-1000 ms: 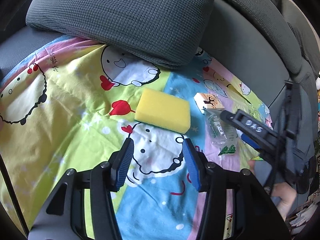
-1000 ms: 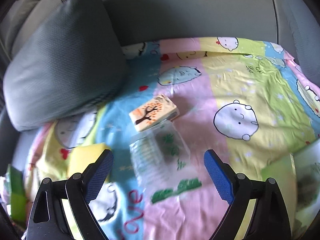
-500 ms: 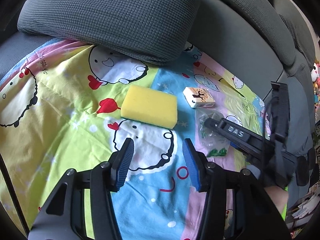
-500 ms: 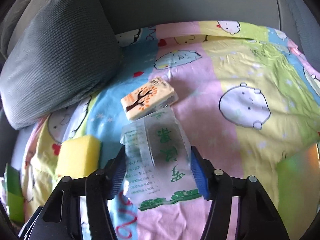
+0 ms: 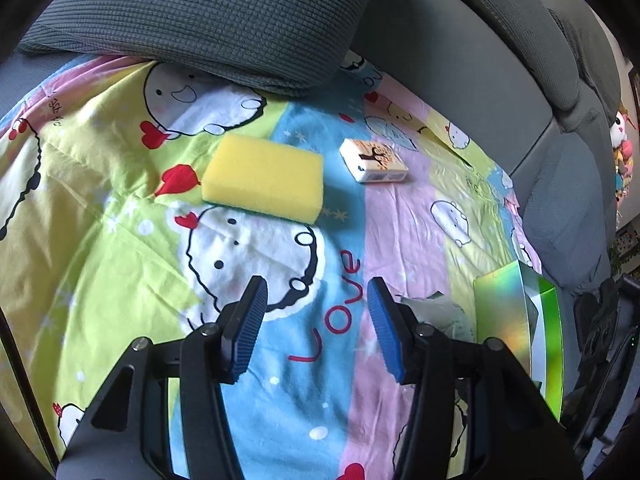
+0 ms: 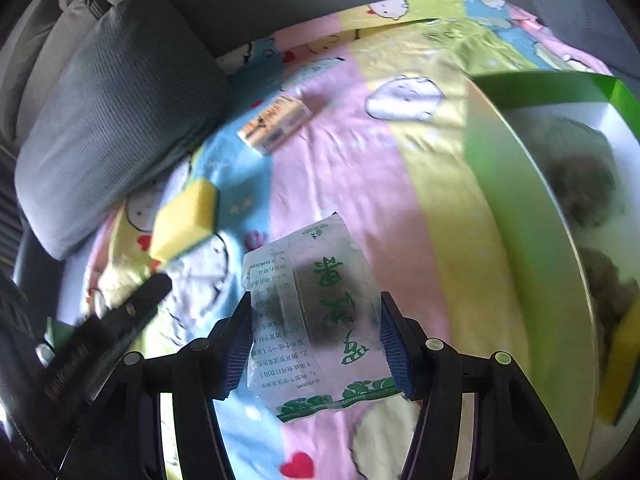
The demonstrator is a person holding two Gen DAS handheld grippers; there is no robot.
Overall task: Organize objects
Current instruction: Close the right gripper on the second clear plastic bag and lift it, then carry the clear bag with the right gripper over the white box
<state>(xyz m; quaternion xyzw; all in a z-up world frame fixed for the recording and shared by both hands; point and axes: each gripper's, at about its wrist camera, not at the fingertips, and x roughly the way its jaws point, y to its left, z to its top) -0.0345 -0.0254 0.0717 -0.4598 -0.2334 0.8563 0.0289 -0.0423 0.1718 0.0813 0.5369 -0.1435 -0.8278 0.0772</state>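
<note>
Right gripper (image 6: pixel 316 340) pinches the clear plastic packet (image 6: pixel 312 320), lifted off the cartoon bedsheet (image 5: pixel 120 184) near the green box (image 6: pixel 516 208), which already holds some items (contents blurred). Left gripper (image 5: pixel 316 320) empty, jaws apart. Still loose on the sheet: yellow sponge (image 5: pixel 264 178) and small tree-print box (image 5: pixel 374 160). Packet carries green Chinese print, unreadable; sheet reads "LOVE".

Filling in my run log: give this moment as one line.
right tool: shut on clear packet, near green box | left tool: open, empty | sponge, tissue pack: on sheet
</note>
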